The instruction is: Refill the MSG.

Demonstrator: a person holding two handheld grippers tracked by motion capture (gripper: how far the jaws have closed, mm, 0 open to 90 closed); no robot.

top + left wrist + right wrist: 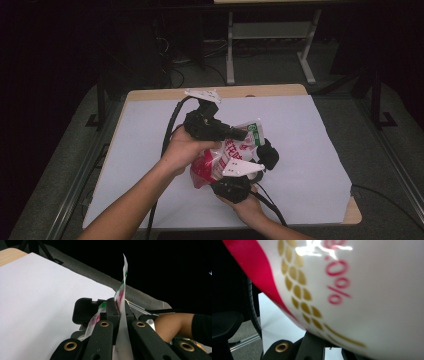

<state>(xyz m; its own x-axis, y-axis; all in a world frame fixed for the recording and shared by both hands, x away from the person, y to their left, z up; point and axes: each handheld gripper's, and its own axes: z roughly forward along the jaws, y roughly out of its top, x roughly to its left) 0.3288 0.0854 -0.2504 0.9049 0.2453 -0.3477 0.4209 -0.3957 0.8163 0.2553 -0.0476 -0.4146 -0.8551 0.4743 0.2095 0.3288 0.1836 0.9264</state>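
Jaws of both grippers pinching pouch (226, 154), white sheet (150, 165) beneath

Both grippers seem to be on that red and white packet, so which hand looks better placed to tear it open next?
The left, probably. The left gripper is shut on the snack bag's thin top edge, the natural place to tear. The right gripper sits low against the bag's full body, better suited to holding it steady above the white table cover.

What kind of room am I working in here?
Probably a lab or workshop recording station, not a home: a wooden table covered by a white sheet, cables on the floor, and the metal legs of another bench beyond it in the dark.
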